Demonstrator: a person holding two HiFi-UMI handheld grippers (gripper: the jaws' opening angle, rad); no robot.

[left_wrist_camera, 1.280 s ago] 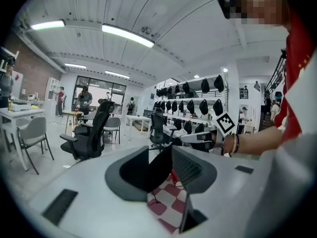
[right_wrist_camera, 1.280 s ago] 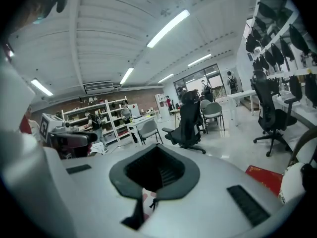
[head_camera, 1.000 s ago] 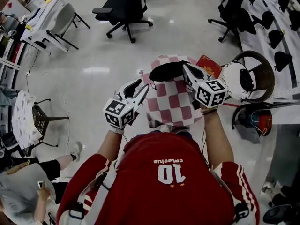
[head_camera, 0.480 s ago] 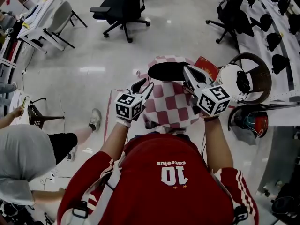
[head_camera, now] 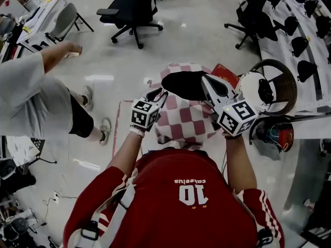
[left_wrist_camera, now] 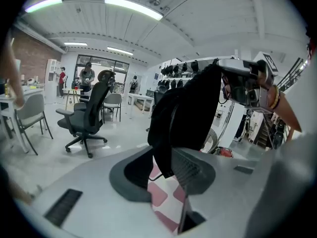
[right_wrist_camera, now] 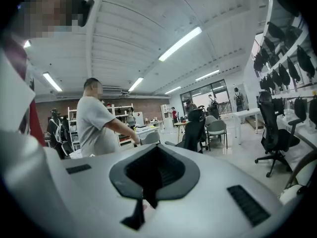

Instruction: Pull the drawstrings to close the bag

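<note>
Pink-and-white checked drawstring bag (head_camera: 186,119) hangs in the air in front of the person, held up between the two grippers, its black-lined mouth (head_camera: 183,84) gaping wide toward the floor ahead. The right gripper (head_camera: 207,82) has its jaws together, pinched on a black strip (right_wrist_camera: 143,192) at the right edge of the mouth; whether that is cord or hem I cannot tell. The left gripper (head_camera: 158,95) has jaws apart that have just been closing, with the black rim cloth and a thin cord loop (left_wrist_camera: 154,170) between them, not yet pressed. To do this well, the left jaws should catch the cord alone, not a fold of lining, then both grippers should draw straight apart, level, so the channel gathers evenly. Nothing can be seen inside the bag; its interior reads only as dark. On the floor at right, a round brown-rimmed tub (head_camera: 289,71) holds something white and black
</note>
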